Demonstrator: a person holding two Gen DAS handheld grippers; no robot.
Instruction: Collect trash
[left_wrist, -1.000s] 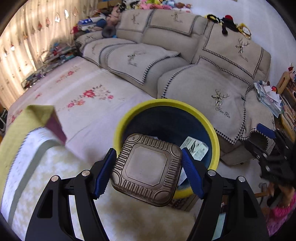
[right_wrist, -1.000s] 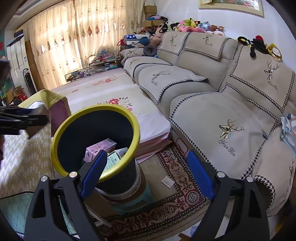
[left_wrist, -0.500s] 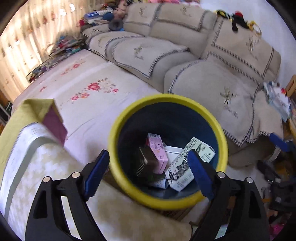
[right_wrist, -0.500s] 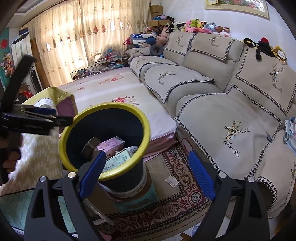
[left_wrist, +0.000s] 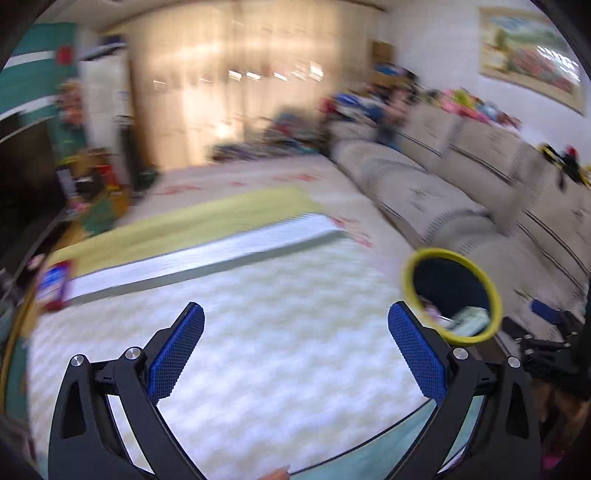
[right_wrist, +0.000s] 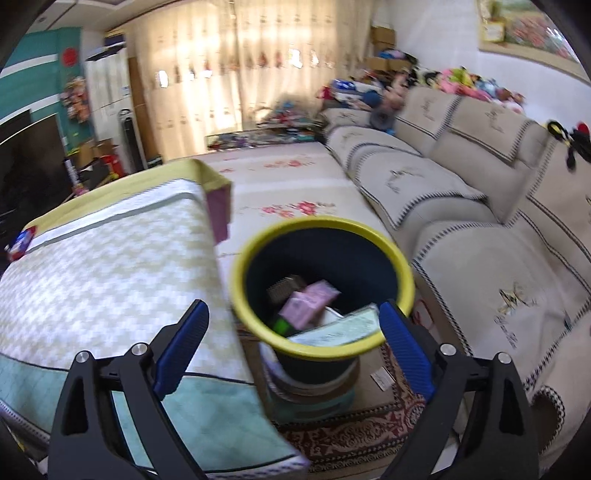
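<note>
Both your left gripper (left_wrist: 295, 343) and right gripper (right_wrist: 293, 338) are spread wide, holding nothing. The yellow-rimmed bin (right_wrist: 321, 284) stands off the table's (right_wrist: 110, 273) right edge on stacked stools; bump it reaching across, and its trash may tip out.

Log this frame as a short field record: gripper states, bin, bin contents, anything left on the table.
left gripper: open, holds nothing, over the checked tablecloth
right gripper: open, holds nothing, facing the bin
bin: yellow rim, dark inside, beside the table
bin contents: pink box, brown ribbed tray, printed carton
on table: red and blue packet at the far left edge
image: left view blurred
</note>
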